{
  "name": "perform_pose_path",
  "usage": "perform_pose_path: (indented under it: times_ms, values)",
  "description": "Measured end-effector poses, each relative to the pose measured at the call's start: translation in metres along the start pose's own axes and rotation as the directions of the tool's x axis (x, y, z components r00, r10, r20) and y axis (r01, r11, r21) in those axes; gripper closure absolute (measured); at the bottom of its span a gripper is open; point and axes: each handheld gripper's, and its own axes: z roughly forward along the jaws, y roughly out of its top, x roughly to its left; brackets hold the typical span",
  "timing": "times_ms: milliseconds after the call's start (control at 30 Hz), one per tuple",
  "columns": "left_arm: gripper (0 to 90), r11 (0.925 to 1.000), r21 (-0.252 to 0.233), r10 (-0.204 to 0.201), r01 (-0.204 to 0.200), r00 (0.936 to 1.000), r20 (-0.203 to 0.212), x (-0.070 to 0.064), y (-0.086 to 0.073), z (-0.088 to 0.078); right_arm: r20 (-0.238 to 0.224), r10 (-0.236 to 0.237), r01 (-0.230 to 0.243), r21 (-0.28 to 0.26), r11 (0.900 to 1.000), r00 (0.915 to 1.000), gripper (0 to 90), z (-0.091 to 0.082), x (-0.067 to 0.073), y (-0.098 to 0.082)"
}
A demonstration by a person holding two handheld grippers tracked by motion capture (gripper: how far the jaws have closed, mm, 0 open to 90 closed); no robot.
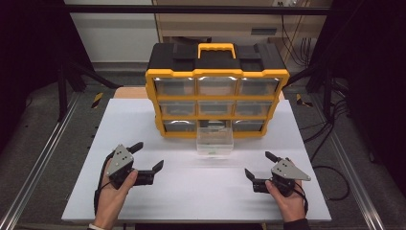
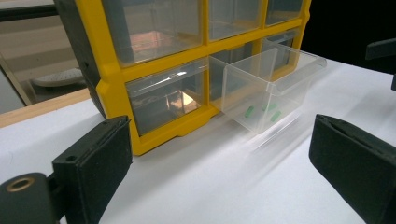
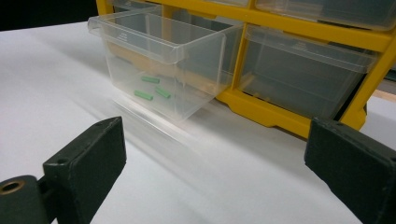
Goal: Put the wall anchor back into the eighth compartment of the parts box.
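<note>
I hold my left tongs (image 1: 147, 156) low over the white surface (image 1: 191, 191), released, their jaws spread wide with nothing between them. My right tongs (image 1: 259, 165) rest at the other side of the surface, also released and spread, gripping nothing. Ahead of both pairs, between them and a little farther out, the clear drawer (image 1: 215, 141) stands pulled out of the bottom row's middle slot of the yellow and black organizer (image 1: 218, 76). From my left tongs the drawer (image 2: 266, 88) lies ahead and to the right, well apart from the pads; from my right tongs it (image 3: 163, 74) lies ahead and to the left, also apart. A few small green pieces (image 3: 150, 87) lie on the drawer's floor. The other drawers of the organizer sit pushed in. Neither pair of tongs touches the drawer or the organizer.
</note>
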Motion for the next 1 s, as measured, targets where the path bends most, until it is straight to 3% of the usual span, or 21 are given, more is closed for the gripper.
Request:
perform_pose_path:
  times_ms: [467, 767, 833, 1000]
  values:
    - [5.3, 0.9981, -0.062, 0.005, -0.006, 0.9997, -0.023, 0.011, -0.017, -0.007, 0.001, 0.002, -0.002, -0.012, 1.0, 1.0, 4.2, -0.002, -0.001, 0.001]
    - [4.7, 0.9936, -0.107, 0.033, -0.037, 0.9987, -0.038, 0.015, -0.024, -0.014, -0.017, -0.005, 0.005, -0.015, 1.0, 0.9998, 4.1, 0.0, 0.004, 0.003]
    - [4.5, 0.9911, -0.132, 0.014, -0.02, 0.999, -0.042, 0.016, -0.026, -0.015, -0.019, -0.002, 0.002, -0.02, 1.0, 0.9998, 4.6, 0.0, 0.005, 0.004]
    - [4.4, 0.9899, -0.142, 0.0, -0.006, 0.9989, -0.047, 0.019, -0.033, -0.015, -0.035, -0.003, 0.003, -0.013, 1.0, 0.9994, 7.2, 0.003, 0.009, 0.005]
